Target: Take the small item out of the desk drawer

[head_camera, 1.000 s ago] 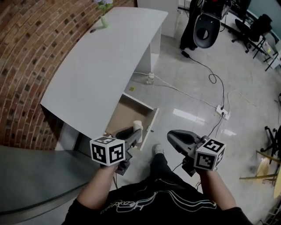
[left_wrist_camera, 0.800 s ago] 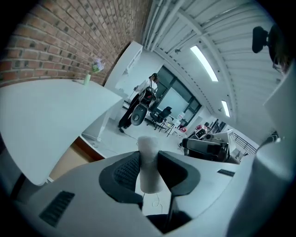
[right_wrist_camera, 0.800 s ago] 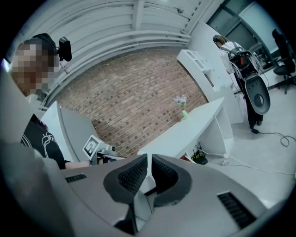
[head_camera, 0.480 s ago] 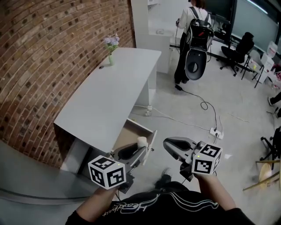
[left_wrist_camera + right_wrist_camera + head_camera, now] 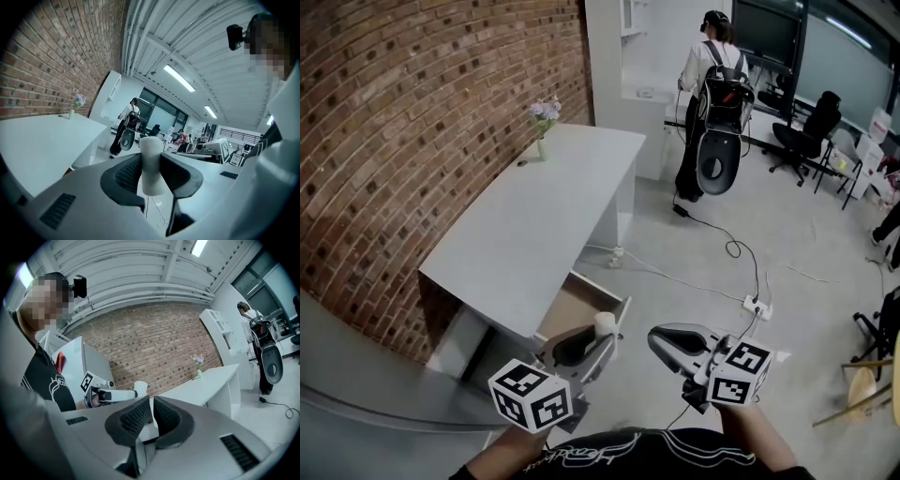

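A small white cylinder (image 5: 151, 164) stands upright between the jaws of my left gripper (image 5: 152, 176), which is shut on it. In the head view that gripper (image 5: 598, 330) holds the cylinder (image 5: 604, 323) in the air just above the front edge of the open desk drawer (image 5: 577, 305). The drawer hangs out from under the white desk (image 5: 534, 225). My right gripper (image 5: 661, 339) hovers to the right of the drawer, over the floor. Its jaws (image 5: 153, 411) are shut with nothing in them. The right gripper view also shows the left gripper (image 5: 115, 394) with the cylinder (image 5: 140, 387).
A brick wall runs along the desk's left side. A small vase of flowers (image 5: 544, 122) stands at the desk's far end. A cable and power strip (image 5: 757, 305) lie on the floor to the right. A person with a backpack (image 5: 712, 84) stands farther off, near office chairs (image 5: 806, 127).
Both grippers have risen, the left one carrying the white cylinder up from the drawer. The head view has tilted up, showing more of the room.
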`<action>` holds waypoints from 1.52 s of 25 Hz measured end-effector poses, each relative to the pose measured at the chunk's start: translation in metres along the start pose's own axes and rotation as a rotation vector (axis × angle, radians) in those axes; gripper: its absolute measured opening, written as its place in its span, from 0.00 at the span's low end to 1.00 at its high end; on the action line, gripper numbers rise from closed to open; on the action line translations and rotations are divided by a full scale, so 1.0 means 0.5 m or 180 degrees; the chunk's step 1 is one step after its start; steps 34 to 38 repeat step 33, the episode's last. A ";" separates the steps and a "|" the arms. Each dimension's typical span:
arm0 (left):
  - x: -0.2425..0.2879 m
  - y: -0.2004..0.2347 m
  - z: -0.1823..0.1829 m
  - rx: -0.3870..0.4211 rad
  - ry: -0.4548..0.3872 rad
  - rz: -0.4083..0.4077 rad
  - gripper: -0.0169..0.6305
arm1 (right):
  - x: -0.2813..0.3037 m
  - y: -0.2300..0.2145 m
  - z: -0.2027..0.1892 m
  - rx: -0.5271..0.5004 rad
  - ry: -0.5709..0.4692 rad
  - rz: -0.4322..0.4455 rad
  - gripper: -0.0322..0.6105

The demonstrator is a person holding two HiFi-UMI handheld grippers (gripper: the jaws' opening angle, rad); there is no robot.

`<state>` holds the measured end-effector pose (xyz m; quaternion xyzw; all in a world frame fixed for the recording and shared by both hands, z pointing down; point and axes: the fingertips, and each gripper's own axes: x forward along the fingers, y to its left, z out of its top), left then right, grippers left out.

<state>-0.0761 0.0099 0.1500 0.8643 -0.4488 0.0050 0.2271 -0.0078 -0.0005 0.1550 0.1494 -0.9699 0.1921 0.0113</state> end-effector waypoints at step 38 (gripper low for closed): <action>-0.035 -0.345 -0.086 0.0212 -0.0255 0.0224 0.24 | -0.325 0.133 -0.011 -0.0080 -0.0294 0.0237 0.14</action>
